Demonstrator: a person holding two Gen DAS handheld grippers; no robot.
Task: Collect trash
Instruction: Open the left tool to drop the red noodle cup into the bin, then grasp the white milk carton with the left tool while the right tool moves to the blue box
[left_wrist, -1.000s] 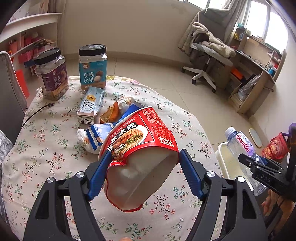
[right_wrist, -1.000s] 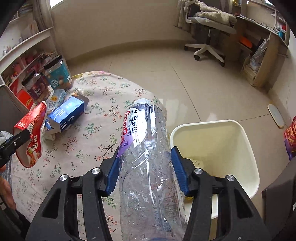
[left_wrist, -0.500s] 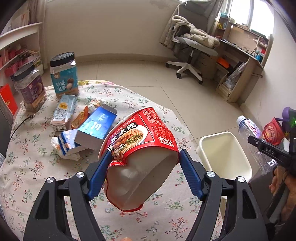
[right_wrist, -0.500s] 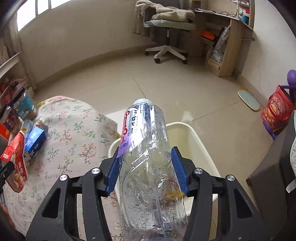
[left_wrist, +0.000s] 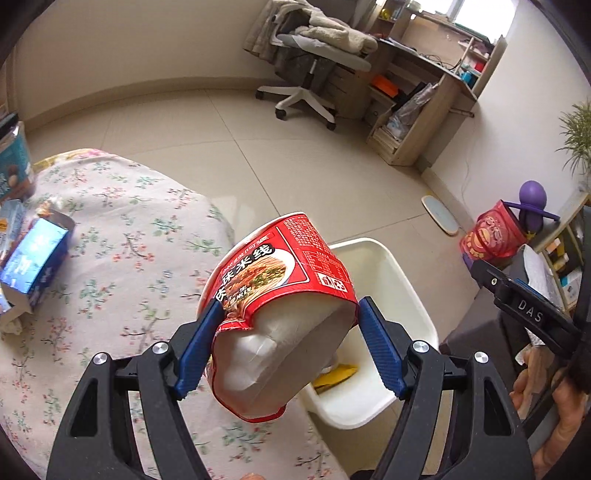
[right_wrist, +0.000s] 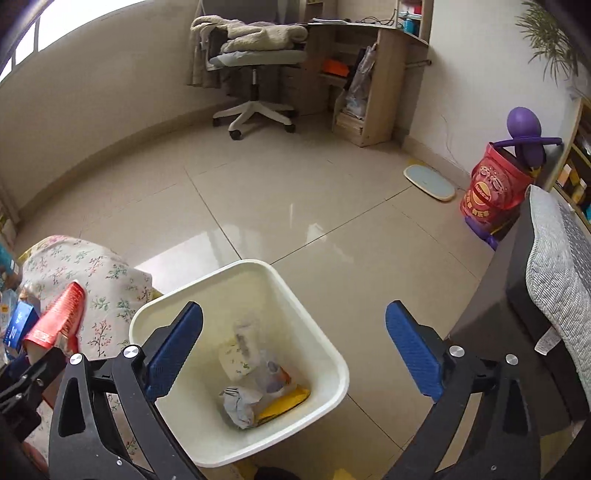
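My left gripper (left_wrist: 288, 332) is shut on a red noodle cup (left_wrist: 280, 302), held tilted in the air at the table's right edge, beside the cream waste bin (left_wrist: 402, 280). The cup also shows in the right wrist view (right_wrist: 59, 321). My right gripper (right_wrist: 293, 347) is open and empty, right above the bin (right_wrist: 332, 354). The clear plastic bottle (right_wrist: 255, 350) lies inside the bin among crumpled paper (right_wrist: 240, 402) and a yellow wrapper (right_wrist: 288, 400).
The floral-cloth table (left_wrist: 122, 236) holds a blue carton (left_wrist: 33, 258) and a jar (left_wrist: 11, 162) at the left. An office chair (right_wrist: 255, 70), a desk (right_wrist: 373, 70), a red bag (right_wrist: 495, 188) and a grey chair (right_wrist: 546, 288) stand around the tiled floor.
My right gripper opened and the bottle dropped into the bin. My left gripper carried the noodle cup rightward from over the table toward the bin.
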